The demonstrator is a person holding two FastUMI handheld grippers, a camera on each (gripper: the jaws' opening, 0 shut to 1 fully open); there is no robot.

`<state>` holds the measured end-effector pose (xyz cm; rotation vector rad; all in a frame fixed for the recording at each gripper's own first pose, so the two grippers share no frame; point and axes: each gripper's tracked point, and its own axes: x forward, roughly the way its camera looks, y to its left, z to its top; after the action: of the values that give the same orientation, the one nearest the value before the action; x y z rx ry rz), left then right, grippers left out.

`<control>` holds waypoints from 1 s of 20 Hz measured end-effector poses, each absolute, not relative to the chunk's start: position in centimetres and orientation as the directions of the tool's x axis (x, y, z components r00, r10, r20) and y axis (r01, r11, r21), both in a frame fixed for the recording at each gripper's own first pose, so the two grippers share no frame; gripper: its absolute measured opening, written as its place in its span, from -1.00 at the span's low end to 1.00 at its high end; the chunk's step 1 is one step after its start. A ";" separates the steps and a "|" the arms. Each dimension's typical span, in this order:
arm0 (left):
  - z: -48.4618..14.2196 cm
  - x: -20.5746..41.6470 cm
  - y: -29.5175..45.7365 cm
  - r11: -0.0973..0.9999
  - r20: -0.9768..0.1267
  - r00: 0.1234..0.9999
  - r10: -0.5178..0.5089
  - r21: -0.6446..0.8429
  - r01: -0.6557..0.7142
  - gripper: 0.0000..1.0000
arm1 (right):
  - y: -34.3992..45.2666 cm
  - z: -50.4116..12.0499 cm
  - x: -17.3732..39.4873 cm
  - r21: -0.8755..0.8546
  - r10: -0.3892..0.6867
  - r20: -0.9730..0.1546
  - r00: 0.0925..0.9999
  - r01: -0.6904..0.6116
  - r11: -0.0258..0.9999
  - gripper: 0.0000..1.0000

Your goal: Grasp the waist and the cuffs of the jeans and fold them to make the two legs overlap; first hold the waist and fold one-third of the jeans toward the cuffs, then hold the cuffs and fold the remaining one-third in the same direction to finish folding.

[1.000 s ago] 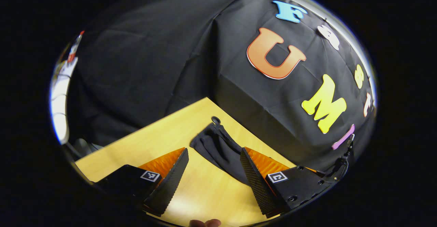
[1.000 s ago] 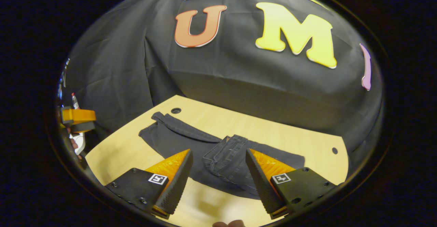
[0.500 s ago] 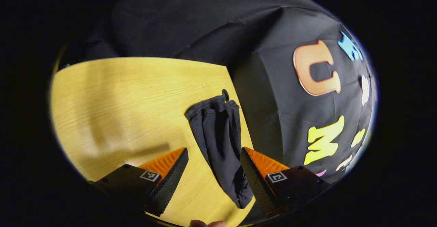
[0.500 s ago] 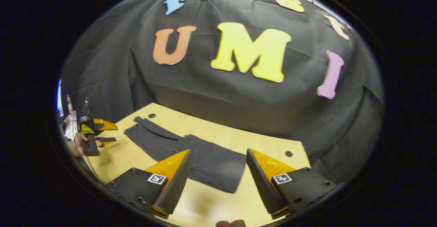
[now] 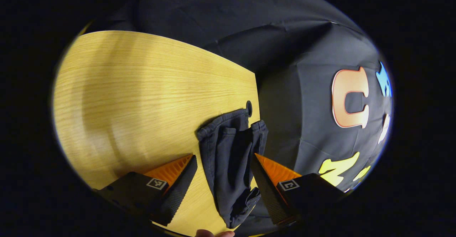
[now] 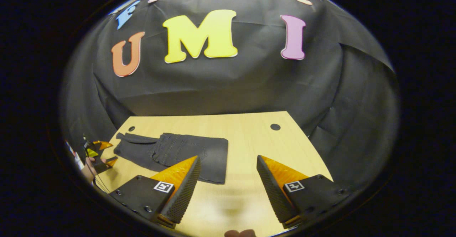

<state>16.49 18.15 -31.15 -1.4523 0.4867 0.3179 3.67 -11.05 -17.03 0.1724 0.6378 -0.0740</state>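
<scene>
Jeans cuffs [image 5: 228,148] between parted jaws

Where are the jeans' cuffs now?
In the left gripper view, the cuffs lie at the table's far edge beside a hole, ahead of the open left tool.

My left hand-held gripper [image 5: 222,180] and right hand-held gripper [image 6: 228,181] have wedge fingers, black screwed mounts, square coded tags.
</scene>
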 end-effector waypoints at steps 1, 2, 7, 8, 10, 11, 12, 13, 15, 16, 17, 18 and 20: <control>-31.1 17.0 18.2 0.104 -0.499 0.863 -0.084 -0.865 -0.490 0.96 | -11.3 -17.2 3.6 0.156 -0.014 -0.604 0.797 0.135 0.978 0.94; -31.1 17.7 18.5 0.086 -0.498 0.864 -0.079 -0.867 -0.492 1.00 | -11.5 -17.3 3.6 0.171 -0.014 -0.610 0.792 0.148 0.974 0.93; -31.6 20.1 18.3 0.110 -0.467 0.881 -0.077 -0.882 -0.458 0.92 | -12.3 -17.8 2.6 0.174 -0.037 -0.630 0.776 0.187 0.967 0.89; -32.3 20.2 18.1 0.126 -0.488 0.869 -0.075 -0.870 -0.478 0.62 | -12.0 -18.1 2.5 0.167 -0.041 -0.634 0.773 0.188 0.968 0.94; -33.2 20.5 18.3 0.109 -0.497 0.866 -0.060 -0.866 -0.489 0.24 | -12.2 -18.4 2.0 0.153 -0.048 -0.640 0.767 0.189 0.970 0.90; -33.3 20.7 18.5 0.095 -0.492 0.869 -0.052 -0.869 -0.486 0.02 | -12.2 -18.5 1.5 0.144 -0.053 -0.642 0.765 0.189 0.971 0.93; -33.6 20.7 18.5 0.093 -0.494 0.868 -0.055 -0.868 -0.489 -0.22 | -12.1 -18.4 1.2 0.138 -0.055 -0.643 0.764 0.186 0.973 0.89; -34.1 20.6 18.3 0.093 -0.496 0.866 -0.059 -0.867 -0.490 -0.32 | -12.1 -18.4 0.9 0.130 -0.057 -0.644 0.763 0.182 0.975 0.93; -34.1 20.9 18.3 0.093 -0.490 0.869 -0.073 -0.871 -0.483 -0.65 | -12.1 -18.4 0.4 0.115 -0.063 -0.646 0.761 0.179 0.977 0.94; -34.1 21.0 18.3 0.097 -0.487 0.870 -0.082 -0.872 -0.479 -0.69 | -12.1 -18.3 0.2 0.115 -0.065 -0.646 0.761 0.181 0.977 0.90; -34.3 20.9 18.3 0.099 -0.486 0.869 -0.091 -0.873 -0.478 -0.71 | -12.0 -18.4 -0.1 0.119 -0.064 -0.647 0.760 0.183 0.976 0.90; -34.1 20.8 18.2 0.097 -0.482 0.871 -0.097 -0.876 -0.473 -0.75 | -12.0 -18.4 -0.3 0.122 -0.063 -0.648 0.759 0.186 0.975 0.90; -32.3 21.1 18.1 0.093 -0.442 0.891 -0.106 -0.896 -0.433 -0.84 | -12.1 -18.2 -0.8 0.126 -0.070 -0.642 0.763 0.195 0.973 0.97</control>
<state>21.07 18.12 -32.35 -1.4721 0.4508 0.2554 -0.81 -12.13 -18.18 0.1897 0.6882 -0.1447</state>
